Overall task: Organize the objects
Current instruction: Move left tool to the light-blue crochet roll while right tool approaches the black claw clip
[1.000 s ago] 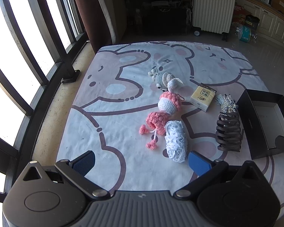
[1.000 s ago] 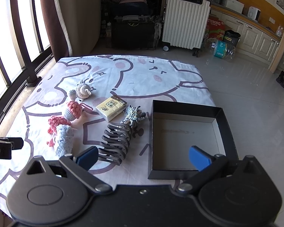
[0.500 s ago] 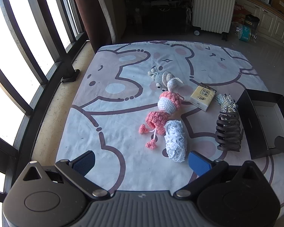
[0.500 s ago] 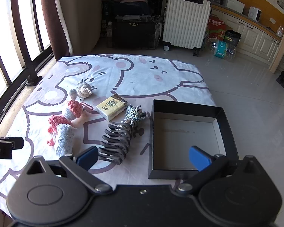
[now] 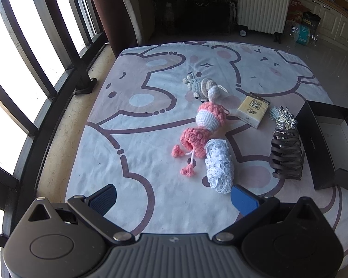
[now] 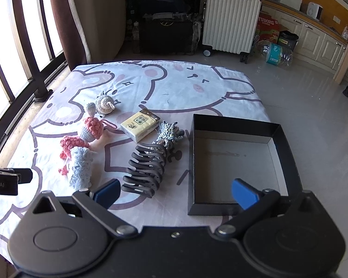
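Nearest the left wrist camera, the left gripper (image 5: 173, 199) hangs above the near edge of the sheet (image 5: 132, 125) with its blue-padded jaws spread wide and nothing between them. The right gripper (image 6: 175, 192) is likewise spread wide and holds nothing; it hovers over the near side of the sheet, its right pad above the near wall of the black box (image 6: 283, 143) and its left pad close to the hair clip (image 6: 146, 169).

Just beyond the left gripper's right pad lies a roll of pale blue lace (image 5: 218, 165), end toward the camera. Touching its far end is a pink crocheted doll (image 5: 203, 129), stretched out on the sheet with its pink feet trailing to the left of the lace. To the right of the lace, a little apart, the dark hair clip (image 5: 286, 155) rests on its side, and a bundle of black-and-white string (image 5: 283, 117) touches its far end. The open black box (image 5: 313, 136) sits just right of the clip, its pale floor bare.

Farther back, a yellow tissue pack (image 5: 252, 110) lies flat between the doll's head and the string bundle. Beyond the doll's head rests a small grey-and-beige crocheted toy (image 5: 200, 86).

Past the far edge of the sheet, on the tiled floor, stands a white ribbed suitcase (image 6: 230, 20) on wheels, with a dark curtain (image 6: 62, 18) and window bars (image 5: 20, 34) to the left.
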Demonstrator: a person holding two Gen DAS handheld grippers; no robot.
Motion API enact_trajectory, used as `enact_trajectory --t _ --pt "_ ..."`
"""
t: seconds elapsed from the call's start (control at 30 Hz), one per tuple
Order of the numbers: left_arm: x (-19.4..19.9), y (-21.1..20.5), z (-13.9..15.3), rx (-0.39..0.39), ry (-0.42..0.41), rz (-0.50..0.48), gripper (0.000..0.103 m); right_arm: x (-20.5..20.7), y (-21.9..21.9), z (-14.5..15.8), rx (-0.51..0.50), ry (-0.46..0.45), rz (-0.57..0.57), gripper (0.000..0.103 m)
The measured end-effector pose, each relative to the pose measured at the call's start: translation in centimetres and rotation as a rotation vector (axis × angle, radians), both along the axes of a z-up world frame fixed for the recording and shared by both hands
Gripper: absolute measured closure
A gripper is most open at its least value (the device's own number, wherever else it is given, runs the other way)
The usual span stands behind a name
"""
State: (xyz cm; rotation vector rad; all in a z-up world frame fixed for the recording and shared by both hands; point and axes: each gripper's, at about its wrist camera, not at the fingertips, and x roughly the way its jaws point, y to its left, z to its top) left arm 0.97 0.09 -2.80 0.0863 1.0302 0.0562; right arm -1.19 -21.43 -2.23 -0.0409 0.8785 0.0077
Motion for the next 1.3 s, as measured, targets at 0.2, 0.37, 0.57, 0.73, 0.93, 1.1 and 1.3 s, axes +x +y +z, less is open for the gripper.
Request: enact_trajectory --t 0.2,0.37,0.57,0.73,0.93,1.1,1.3 --pt "0.3 0.4 -1.7 0.012 0.029 0.009 0.0 0.3 0.2 -2.1 0.008 0.038 -0.003 0.0" --pt "0.4 0.8 -3.4 0.006 0.057 0.013 0.0 0.5 0.8 -3.6 0.002 0.071 0.003 0.0" --pt "0.3 1.1 -5.3 0.001 0.081 0.019 0.0 0.6 1.1 -5.0 -0.014 0.096 0.004 0.0" --pt "0.2 1.4 -6.6 -0.004 0.103 0.024 0.0 0.6 1.5 -6.0 -0.026 0.114 0.008 0.0" --pt "0.1 1.7 -7.2 -0.002 0.112 0.032 0.0 0.7 1.8 -6.8 -0.03 0.134 0.012 0.0" --pt "0.1 1.7 -7.6 -0.005 0.114 0.032 0.0 0.7 2.0 -7.3 -0.028 0.144 0.012 0.0" --pt "0.1 1.6 -8.3 -0.016 0.096 0.036 0.0 0.6 2.3 -7.8 -0.003 0.138 0.024 0.0"
